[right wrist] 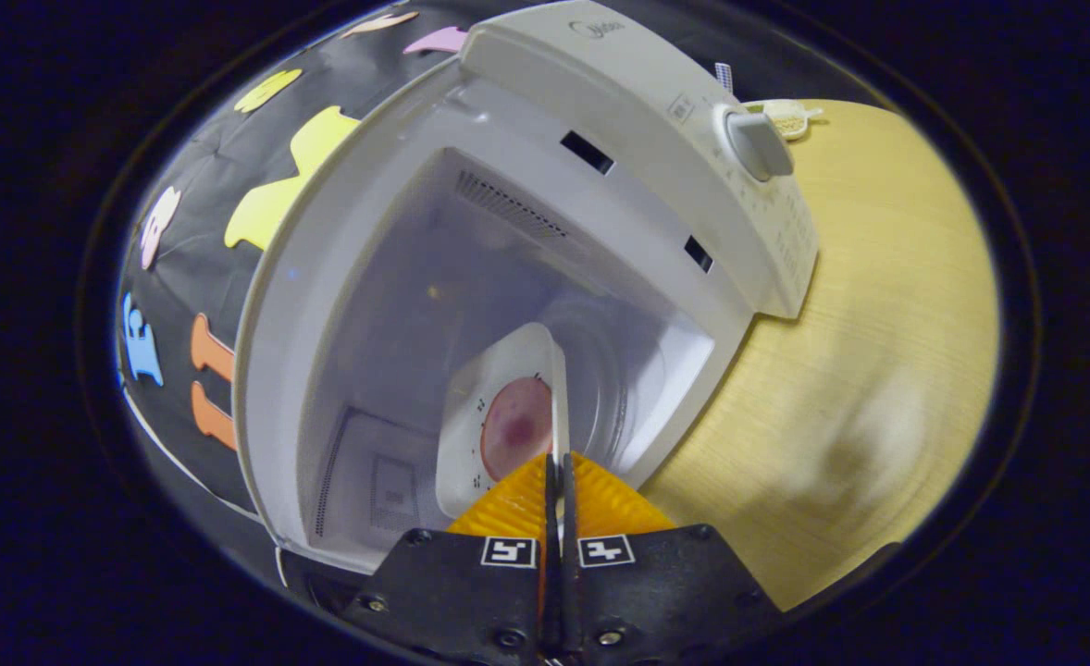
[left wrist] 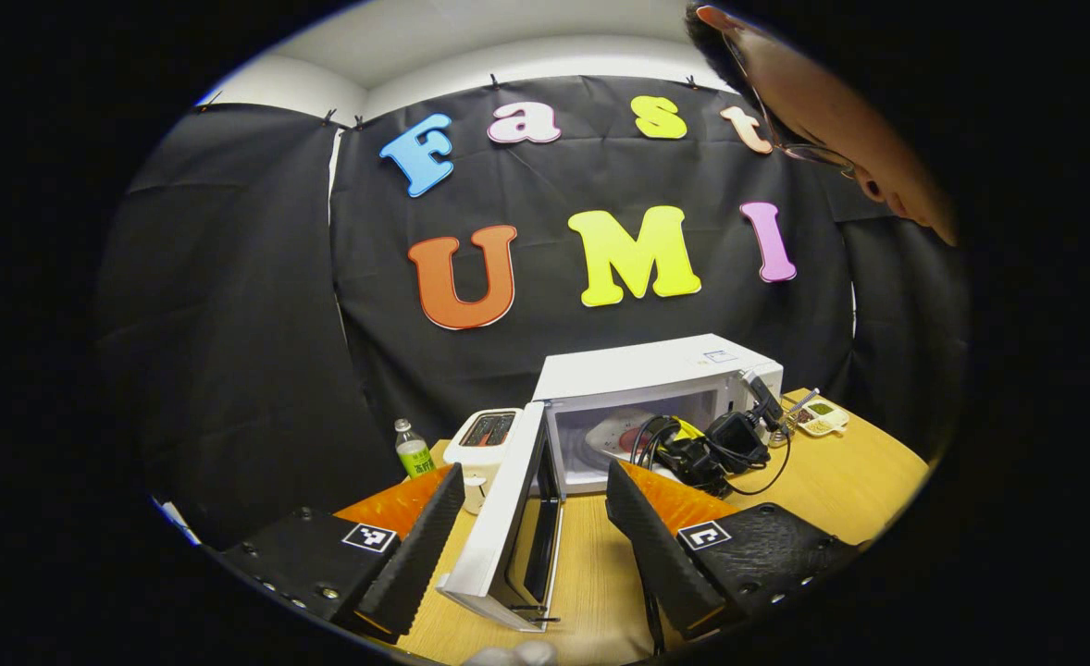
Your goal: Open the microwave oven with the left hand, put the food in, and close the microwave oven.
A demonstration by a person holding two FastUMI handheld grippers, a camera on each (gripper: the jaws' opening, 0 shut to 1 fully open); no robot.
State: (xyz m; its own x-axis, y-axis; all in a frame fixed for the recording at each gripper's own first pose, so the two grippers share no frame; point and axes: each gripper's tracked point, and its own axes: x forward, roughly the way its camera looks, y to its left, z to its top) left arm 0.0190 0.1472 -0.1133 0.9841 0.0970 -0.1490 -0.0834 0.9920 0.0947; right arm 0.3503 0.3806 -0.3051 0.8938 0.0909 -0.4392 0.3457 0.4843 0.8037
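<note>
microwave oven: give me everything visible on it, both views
The microwave oven is a white box, plastic or painted metal by its look, upright on the wooden table against the booth wall. Its side-hinged door stands swung wide open beside the toaster. A round knob sits on the control panel. The pale cavity shows vent slots. The right gripper, shut on a white plate of food, reaches into it.

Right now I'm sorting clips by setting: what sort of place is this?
Likely a staged kitchen corner in a recording booth: a microwave with its door open, a toaster and a bottle on a wooden table, backed by black cloth.
</note>
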